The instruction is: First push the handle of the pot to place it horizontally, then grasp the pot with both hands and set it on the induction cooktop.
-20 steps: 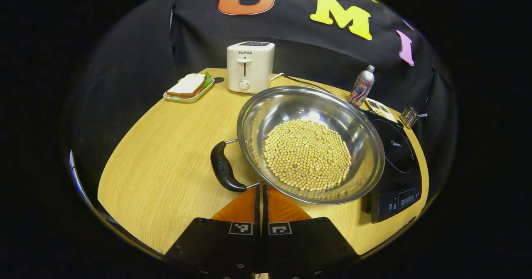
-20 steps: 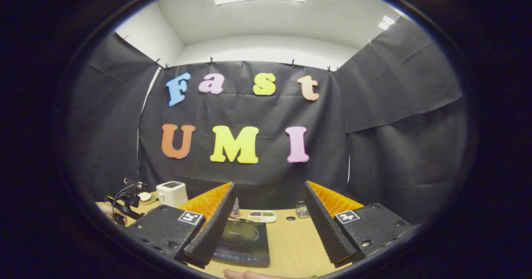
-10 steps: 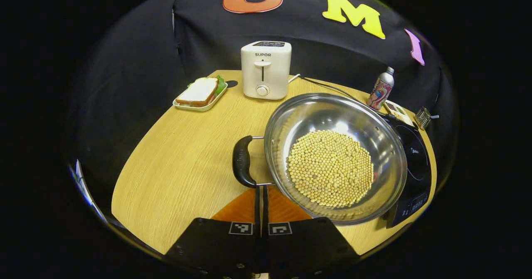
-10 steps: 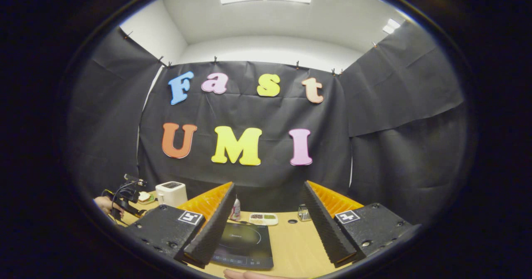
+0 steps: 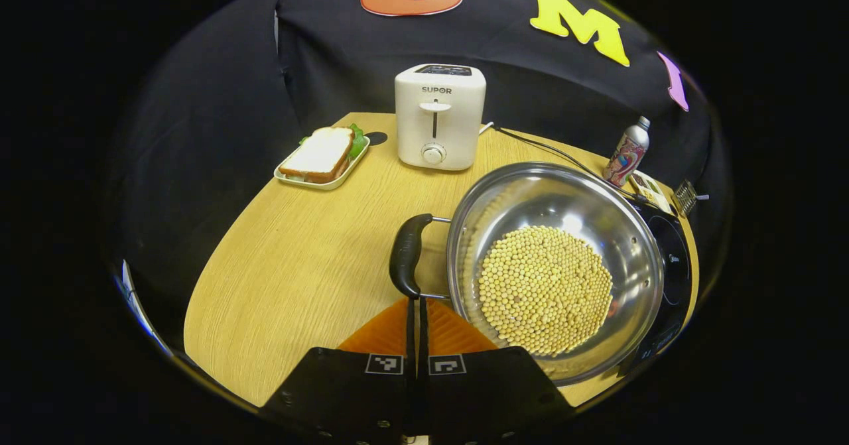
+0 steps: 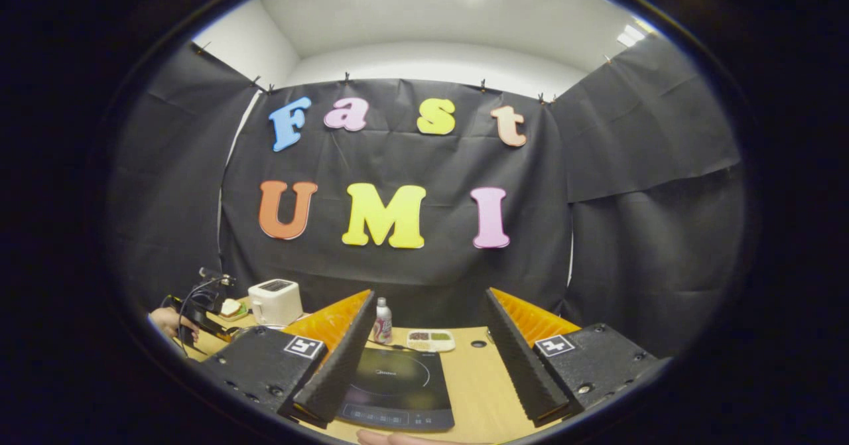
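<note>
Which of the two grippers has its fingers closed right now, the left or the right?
The left gripper: its fingers are pressed together with nothing between them, tips at the pot handle. The right gripper is spread wide, with the cooktop showing between its fingers.

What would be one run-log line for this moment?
phase: pushing handle | left gripper: shut, tips at pot handle | right gripper: open, above induction cooktop | pot: on table, beans inside

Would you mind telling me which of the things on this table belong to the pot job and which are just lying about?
Part of the job:
- pot with beans
- its black handle
- induction cooktop
- left gripper, shut
- right gripper, open

Just lying about:
- toaster
- sandwich tray
- bottle
- small snack dish
</note>
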